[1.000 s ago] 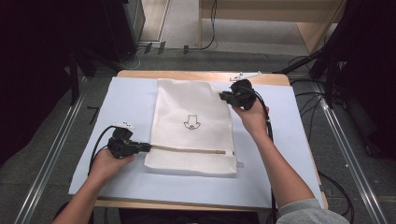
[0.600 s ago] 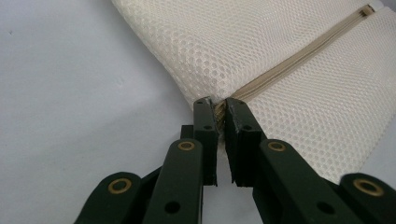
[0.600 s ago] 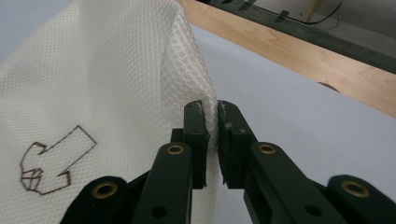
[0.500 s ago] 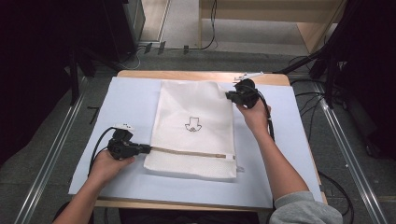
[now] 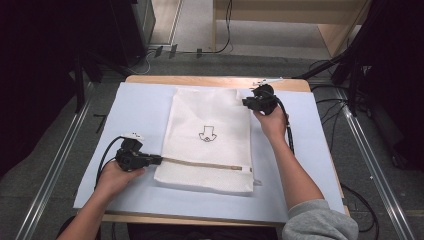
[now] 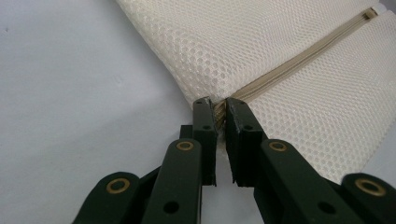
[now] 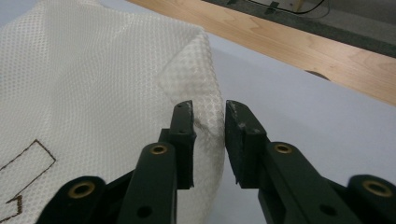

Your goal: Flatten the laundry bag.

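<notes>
At the lower left of the high view, my left gripper (image 5: 156,160) pinched the zipper end (image 6: 219,113) to anchor the mesh bag (image 5: 210,137) at the frame's centre, while my right gripper (image 7: 208,126), jaws just opening, straddled its far edge without pressing.

Mesh bag (image 6: 289,51): cream synthetic cloth, open honeycomb weave, slightly sheeny; woven beige zipper tape (image 6: 299,58) running away from the left claw (image 6: 220,109). Claw arms: matt black plastic, brass-coloured rivets, pad faces scuffed on the right claw (image 7: 208,112). Sheet (image 5: 145,107) under the bag: smooth matt pale blue, paper-like. Counter (image 7: 299,42) beyond the right claw: light wood, satin, visible grain.
</notes>
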The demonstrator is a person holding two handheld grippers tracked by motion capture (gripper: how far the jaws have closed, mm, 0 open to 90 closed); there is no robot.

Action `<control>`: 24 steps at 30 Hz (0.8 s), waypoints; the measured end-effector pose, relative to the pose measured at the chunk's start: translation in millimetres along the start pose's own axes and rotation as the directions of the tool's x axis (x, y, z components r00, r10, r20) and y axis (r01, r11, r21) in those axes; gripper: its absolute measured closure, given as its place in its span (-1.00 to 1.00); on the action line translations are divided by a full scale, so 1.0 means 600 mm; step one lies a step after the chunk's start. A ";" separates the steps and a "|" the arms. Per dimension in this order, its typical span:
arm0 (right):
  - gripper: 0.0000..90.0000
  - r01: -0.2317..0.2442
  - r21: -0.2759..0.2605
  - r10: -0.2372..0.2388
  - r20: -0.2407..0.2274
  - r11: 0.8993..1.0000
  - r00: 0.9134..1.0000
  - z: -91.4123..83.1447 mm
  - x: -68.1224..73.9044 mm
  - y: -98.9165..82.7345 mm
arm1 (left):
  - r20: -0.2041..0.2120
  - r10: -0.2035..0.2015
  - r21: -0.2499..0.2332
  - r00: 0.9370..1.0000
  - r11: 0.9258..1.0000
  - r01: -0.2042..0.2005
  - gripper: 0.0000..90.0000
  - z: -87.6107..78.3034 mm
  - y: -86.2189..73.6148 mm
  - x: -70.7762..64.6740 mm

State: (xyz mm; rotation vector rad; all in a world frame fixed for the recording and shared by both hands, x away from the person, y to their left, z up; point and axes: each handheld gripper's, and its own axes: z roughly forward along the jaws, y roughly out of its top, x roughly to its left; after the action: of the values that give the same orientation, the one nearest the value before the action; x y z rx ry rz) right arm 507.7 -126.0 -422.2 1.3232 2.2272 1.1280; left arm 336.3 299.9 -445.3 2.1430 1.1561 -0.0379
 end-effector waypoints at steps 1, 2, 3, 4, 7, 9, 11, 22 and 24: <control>0.57 0.001 -0.002 -0.001 0.009 1.000 1.000 -0.003 -0.001 0.000 | 0.001 -0.001 -0.001 1.000 1.000 0.001 0.87 0.000 0.000 0.000; 0.57 0.001 -0.002 -0.001 0.009 1.000 1.000 -0.003 -0.001 0.000 | 0.001 -0.002 0.000 1.000 1.000 0.002 0.87 0.000 0.000 0.000; 0.52 0.000 -0.005 0.001 0.007 1.000 1.000 -0.004 -0.003 0.001 | 0.001 -0.002 0.003 1.000 1.000 0.002 0.87 0.000 0.000 0.000; 0.50 -0.006 -0.011 0.006 0.013 1.000 1.000 -0.007 -0.004 0.001 | 0.001 -0.003 0.004 1.000 1.000 0.003 0.87 0.001 0.000 0.000; 0.58 -0.016 -0.017 0.016 0.009 1.000 1.000 -0.016 -0.007 0.002 | -0.001 -0.005 0.004 1.000 1.000 0.005 0.87 0.002 0.000 -0.001; 0.71 -0.016 -0.005 0.016 0.004 1.000 1.000 -0.020 -0.006 0.002 | 0.000 -0.004 0.005 1.000 1.000 0.004 0.86 0.003 0.000 -0.001; 0.84 -0.010 0.007 0.010 -0.011 1.000 1.000 -0.021 -0.003 0.001 | 0.001 -0.003 0.006 1.000 1.000 0.003 0.86 0.003 0.001 -0.001; 1.00 -0.029 0.023 0.029 0.008 0.999 1.000 0.028 -0.002 -0.016 | 0.002 -0.004 0.004 1.000 1.000 0.004 0.85 0.002 0.000 0.001; 1.00 -0.062 0.016 0.062 0.011 0.998 0.998 0.040 -0.010 -0.023 | 0.004 -0.003 0.005 1.000 1.000 0.003 0.85 0.002 -0.001 0.002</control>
State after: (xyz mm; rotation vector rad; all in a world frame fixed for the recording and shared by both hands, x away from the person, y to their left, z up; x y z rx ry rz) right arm 517.4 -123.0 -448.7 1.4106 2.2062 1.1244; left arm 337.0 300.2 -447.0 2.1449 1.1579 -0.0466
